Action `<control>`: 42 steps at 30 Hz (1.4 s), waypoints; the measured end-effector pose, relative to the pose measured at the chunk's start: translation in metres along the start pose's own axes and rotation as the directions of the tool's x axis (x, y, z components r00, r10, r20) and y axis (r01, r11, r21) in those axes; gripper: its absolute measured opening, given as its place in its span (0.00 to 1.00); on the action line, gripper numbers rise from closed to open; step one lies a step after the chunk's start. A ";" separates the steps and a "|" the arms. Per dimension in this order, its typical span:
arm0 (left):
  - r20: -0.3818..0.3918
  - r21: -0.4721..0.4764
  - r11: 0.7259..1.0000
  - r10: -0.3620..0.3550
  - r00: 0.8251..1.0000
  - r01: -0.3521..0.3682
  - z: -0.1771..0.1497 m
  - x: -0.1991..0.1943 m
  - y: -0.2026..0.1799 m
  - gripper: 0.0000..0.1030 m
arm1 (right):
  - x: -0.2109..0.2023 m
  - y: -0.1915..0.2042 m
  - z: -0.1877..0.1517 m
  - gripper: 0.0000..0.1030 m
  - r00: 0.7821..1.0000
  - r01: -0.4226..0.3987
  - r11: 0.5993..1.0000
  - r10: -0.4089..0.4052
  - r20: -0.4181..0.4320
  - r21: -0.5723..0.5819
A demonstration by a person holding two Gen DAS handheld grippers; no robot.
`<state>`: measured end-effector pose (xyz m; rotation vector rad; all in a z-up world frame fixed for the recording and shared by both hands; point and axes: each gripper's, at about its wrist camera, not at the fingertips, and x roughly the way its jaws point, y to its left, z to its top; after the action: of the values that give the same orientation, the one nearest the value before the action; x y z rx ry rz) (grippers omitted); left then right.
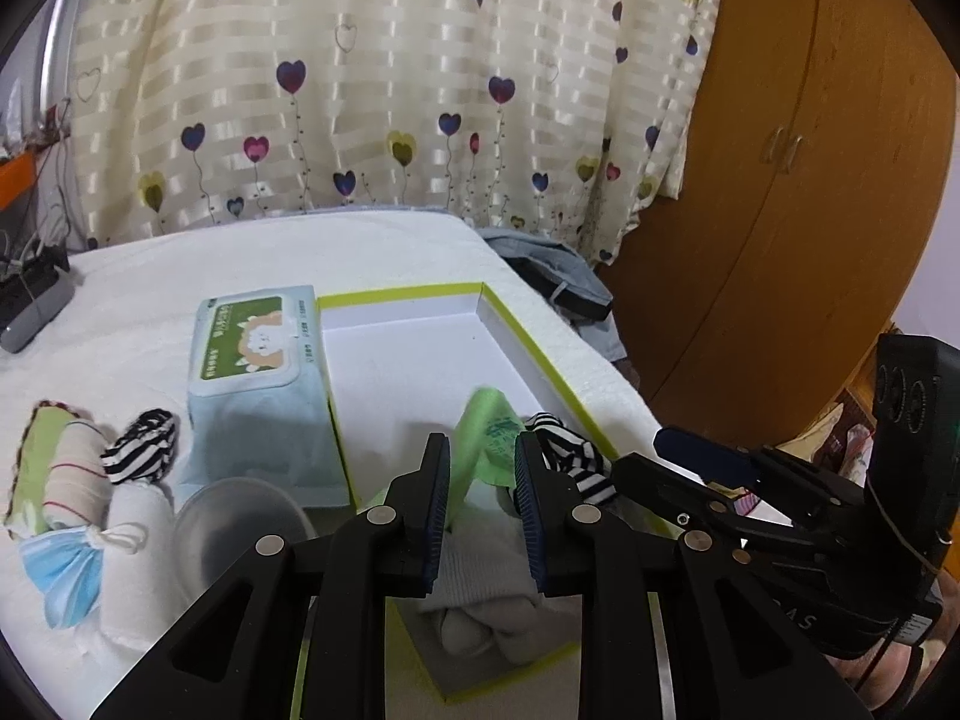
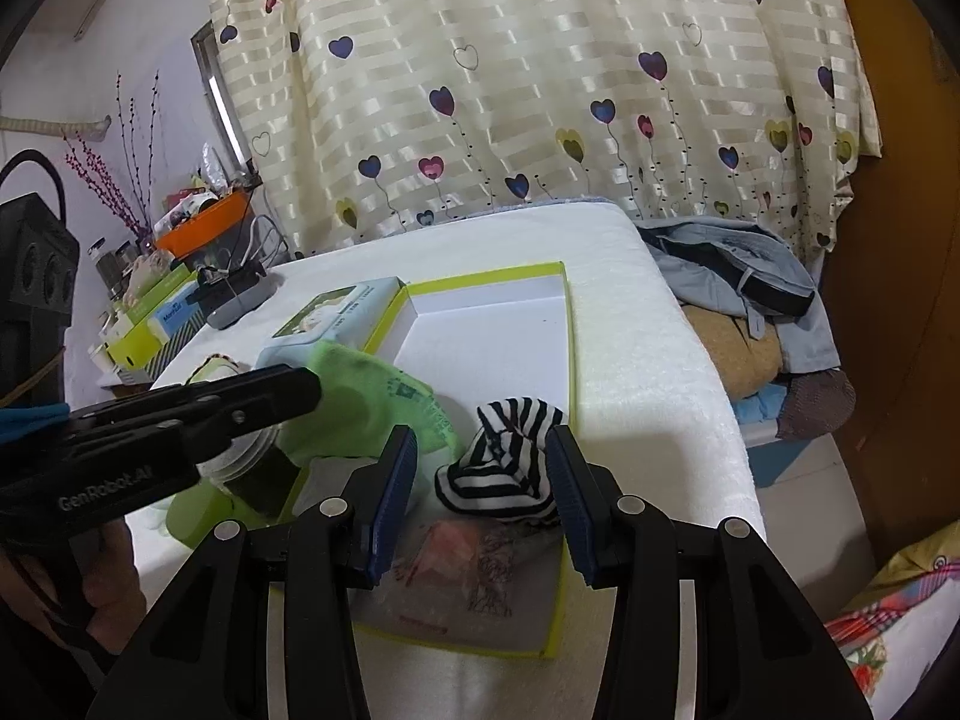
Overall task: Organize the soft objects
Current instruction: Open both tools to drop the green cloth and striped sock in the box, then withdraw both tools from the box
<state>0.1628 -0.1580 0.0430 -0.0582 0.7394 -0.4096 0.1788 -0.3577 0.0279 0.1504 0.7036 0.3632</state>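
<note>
A shallow white box (image 1: 420, 354) with a lime rim lies on the white towelled table. My left gripper (image 1: 487, 480) hovers over its near end, jaws apart, with a green cloth (image 1: 489, 438) standing loosely between them. White socks (image 1: 480, 576) lie below it in the box. My right gripper (image 2: 483, 468) is open around a black-and-white striped sock (image 2: 504, 468) resting in the box (image 2: 492, 336); its tip (image 1: 708, 456) shows at the right of the left wrist view. A second striped sock (image 1: 144, 444), a blue face mask (image 1: 66, 576) and rolled cloths (image 1: 72, 474) lie left of the box.
A wet-wipes pack (image 1: 252, 372) leans against the box's left wall, with a clear plastic bowl (image 1: 240, 522) in front of it. A power strip (image 1: 30, 300) sits at the far left. Clothes (image 2: 732, 276) are heaped beyond the table's right edge, beside a wooden wardrobe (image 1: 780, 180).
</note>
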 end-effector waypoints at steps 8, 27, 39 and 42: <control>0.028 0.000 1.000 -0.007 1.000 0.007 -0.011 -0.030 0.005 0.20 | -0.019 0.021 -0.004 0.45 1.000 0.010 1.000 -0.010 0.016 -0.026; 0.071 -0.013 1.000 0.023 0.997 -0.022 -0.044 -0.088 0.031 0.20 | -0.044 0.079 -0.020 0.45 1.000 0.002 0.994 0.001 0.031 -0.112; 0.079 -0.065 0.996 0.067 0.995 -0.062 -0.064 -0.110 0.059 0.20 | -0.043 0.117 -0.032 0.45 0.999 -0.030 0.984 0.032 0.009 -0.177; 0.076 -0.078 0.994 0.082 0.994 -0.076 -0.068 -0.112 0.065 0.20 | -0.042 0.125 -0.034 0.45 0.999 -0.040 0.980 0.040 0.000 -0.195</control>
<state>0.0655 -0.0496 0.0517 -0.1149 0.6770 -0.3020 0.0926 -0.2569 0.0593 -0.0207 0.6580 0.4680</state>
